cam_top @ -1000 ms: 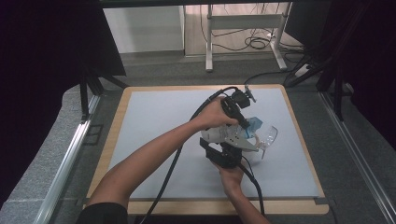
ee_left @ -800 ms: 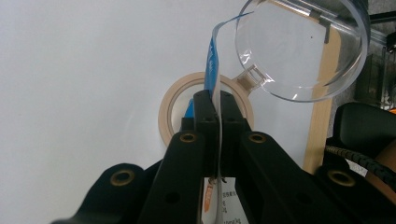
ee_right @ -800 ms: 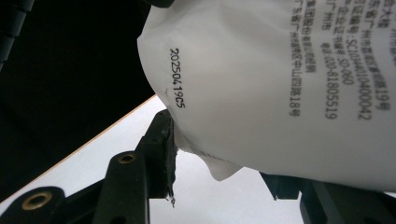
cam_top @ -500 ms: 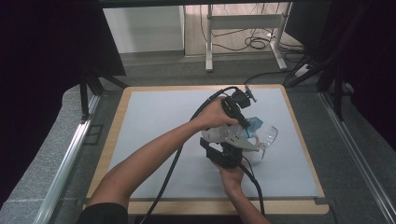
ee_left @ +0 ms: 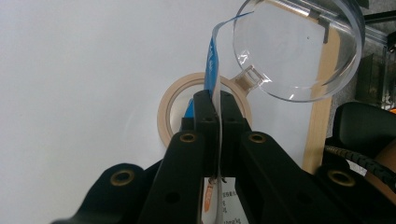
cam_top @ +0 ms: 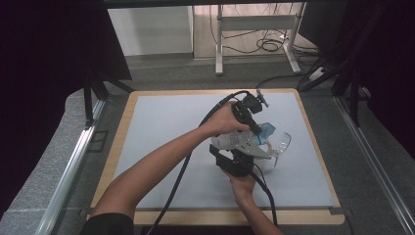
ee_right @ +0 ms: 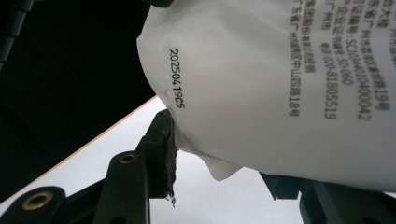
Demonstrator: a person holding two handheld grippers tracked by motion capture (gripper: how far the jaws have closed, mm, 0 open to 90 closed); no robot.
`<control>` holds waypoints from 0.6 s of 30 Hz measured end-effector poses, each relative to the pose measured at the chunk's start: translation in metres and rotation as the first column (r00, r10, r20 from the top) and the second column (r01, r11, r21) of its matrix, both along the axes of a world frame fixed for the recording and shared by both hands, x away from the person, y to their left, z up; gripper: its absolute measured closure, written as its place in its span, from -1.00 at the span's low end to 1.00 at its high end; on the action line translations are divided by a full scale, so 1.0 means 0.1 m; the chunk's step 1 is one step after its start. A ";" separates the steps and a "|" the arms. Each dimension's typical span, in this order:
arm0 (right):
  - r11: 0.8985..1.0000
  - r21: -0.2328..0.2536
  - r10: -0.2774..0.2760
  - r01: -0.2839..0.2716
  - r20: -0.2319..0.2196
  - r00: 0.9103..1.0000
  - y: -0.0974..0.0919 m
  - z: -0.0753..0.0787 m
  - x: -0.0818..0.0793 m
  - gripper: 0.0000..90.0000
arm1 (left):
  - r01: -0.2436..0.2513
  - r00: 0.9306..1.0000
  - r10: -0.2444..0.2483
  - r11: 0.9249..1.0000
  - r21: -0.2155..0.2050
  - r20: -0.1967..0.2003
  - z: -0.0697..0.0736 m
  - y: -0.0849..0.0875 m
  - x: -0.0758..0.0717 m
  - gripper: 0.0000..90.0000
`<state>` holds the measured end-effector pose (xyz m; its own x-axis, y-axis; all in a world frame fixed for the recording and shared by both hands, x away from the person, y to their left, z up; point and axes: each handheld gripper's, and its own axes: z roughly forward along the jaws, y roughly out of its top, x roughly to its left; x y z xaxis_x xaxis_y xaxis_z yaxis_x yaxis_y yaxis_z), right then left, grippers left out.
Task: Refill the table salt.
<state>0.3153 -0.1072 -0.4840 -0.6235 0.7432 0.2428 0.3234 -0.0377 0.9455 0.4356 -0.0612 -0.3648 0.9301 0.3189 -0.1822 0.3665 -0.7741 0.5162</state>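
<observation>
A white packet with printed text and a blue top edge is held up over the grey mat between both grippers. My left gripper is shut on the packet's thin blue-and-white edge; its pads pinch it flat. My right gripper comes up from below, its jaws closed on the packet's white body, with the left pad pressed against it and the other jaw mostly hidden behind it. A clear plastic cup with a small handle lies just right of the packet.
Beyond the left gripper's jaws, a beige tape roll lies flat on the mat, touching the clear cup. The mat sits on a wooden board with a raised edge. Cables trail from both grippers toward the person.
</observation>
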 end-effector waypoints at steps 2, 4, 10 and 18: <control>1.000 -0.001 0.000 0.000 0.001 1.000 0.00 0.00 0.00 0.16 | 0.000 1.000 0.000 1.000 0.000 0.000 0.00 0.00 0.00 1.00; 1.000 -0.001 0.000 0.000 0.001 1.000 0.00 0.00 0.00 0.16 | 0.000 1.000 0.000 1.000 0.001 0.001 0.00 0.00 0.00 1.00; 1.000 0.000 0.001 -0.001 0.001 1.000 0.00 0.00 0.00 0.16 | 0.001 1.000 -0.001 1.000 0.001 0.002 0.00 0.00 0.00 1.00; 1.000 0.000 0.001 -0.001 0.000 1.000 0.00 0.00 0.00 0.16 | -0.003 1.000 0.003 1.000 -0.001 0.000 -0.01 0.00 0.00 1.00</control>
<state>0.3156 -0.1070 -0.4844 -0.6245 0.7424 0.2427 0.3235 -0.0369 0.9455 0.4356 -0.0613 -0.3655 0.9291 0.3215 -0.1831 0.3691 -0.7722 0.5171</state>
